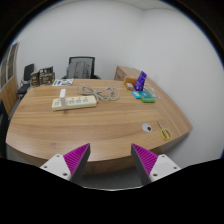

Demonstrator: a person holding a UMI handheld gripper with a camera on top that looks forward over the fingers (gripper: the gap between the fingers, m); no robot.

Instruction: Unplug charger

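Tongs (108,160) wide apart and empty above the table (110,125), power strip (75,101) well beyond them, charger indistinct

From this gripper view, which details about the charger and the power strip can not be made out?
- Power strip: too small to count its sockets or see a switch.
- Charger: a small white block on the strip; whether its cable connects to anything cannot be seen.
- Colourful items beyond the strip: too small to identify.
- Small white object near the table edge: unclear.
- Gripper: jaws open, far from everything.
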